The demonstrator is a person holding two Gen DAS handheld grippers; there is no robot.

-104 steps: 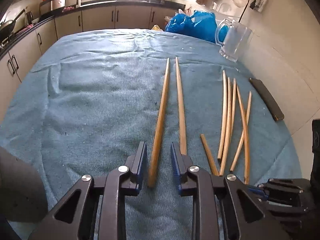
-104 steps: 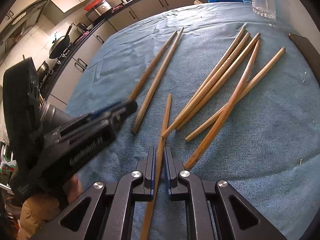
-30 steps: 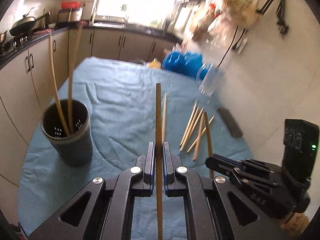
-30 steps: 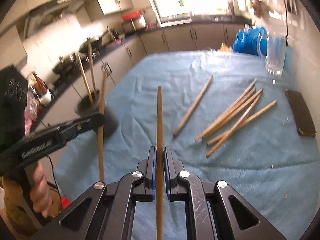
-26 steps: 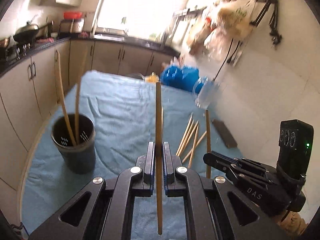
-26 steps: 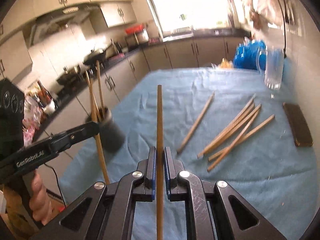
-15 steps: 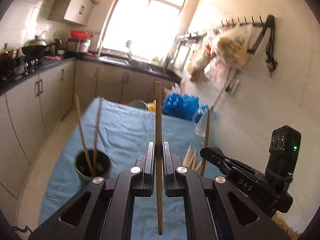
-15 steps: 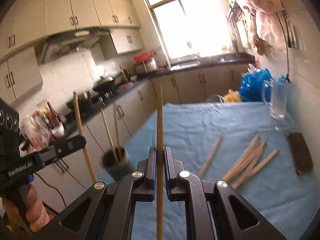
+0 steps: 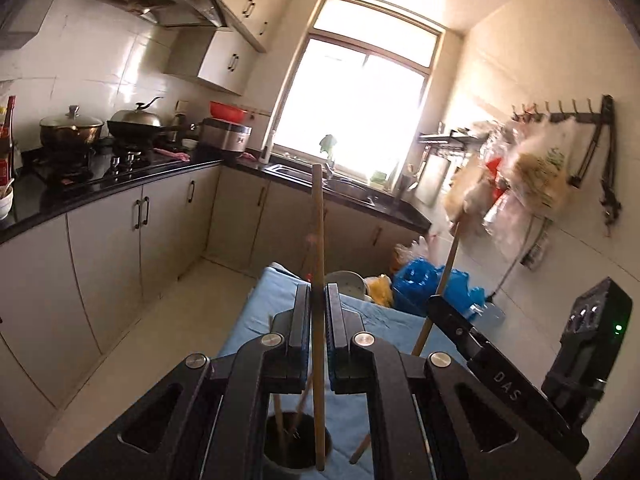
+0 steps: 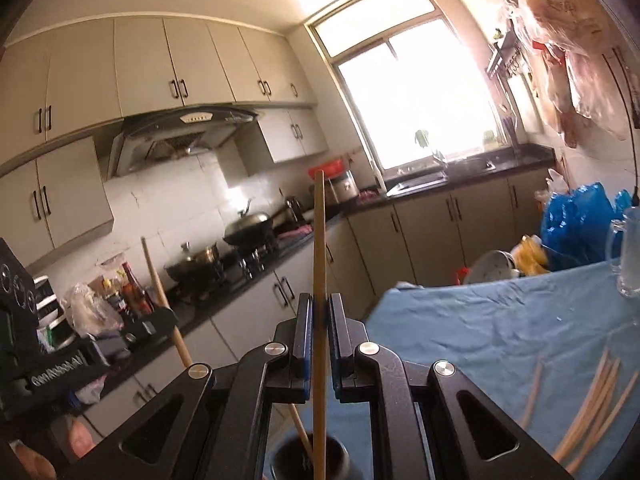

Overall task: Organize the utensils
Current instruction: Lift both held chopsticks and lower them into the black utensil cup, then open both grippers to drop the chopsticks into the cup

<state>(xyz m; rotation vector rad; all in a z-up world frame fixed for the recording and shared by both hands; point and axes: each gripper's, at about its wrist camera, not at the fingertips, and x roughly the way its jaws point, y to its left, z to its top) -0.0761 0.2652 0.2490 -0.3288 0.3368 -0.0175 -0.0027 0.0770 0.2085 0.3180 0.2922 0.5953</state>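
My left gripper (image 9: 318, 300) is shut on a long wooden chopstick (image 9: 318, 220) that stands upright. Its lower end hangs over the mouth of the black holder cup (image 9: 298, 446), which has two chopsticks standing in it. My right gripper (image 10: 319, 308) is shut on a second upright chopstick (image 10: 319, 240), whose lower part runs down in front of the holder cup (image 10: 308, 460). In the left wrist view the right gripper (image 9: 436, 306) is close on the right with its tilted chopstick (image 9: 446, 268). In the right wrist view the left gripper (image 10: 160, 320) is close on the left. Several loose chopsticks (image 10: 592, 392) lie on the blue cloth (image 10: 480, 320).
A glass mug (image 10: 628, 256) and blue plastic bags (image 10: 576, 220) sit at the table's far end. Kitchen cabinets and a counter with pots (image 9: 72, 128) run along the left. Bags (image 9: 532, 168) hang on the right wall. A person's hand (image 10: 24, 460) holds the left tool.
Both grippers have risen and tipped upward, each still holding its chopstick. The holder cup has slid from the left to the bottom centre under the fingers, and the table has dropped low in view.
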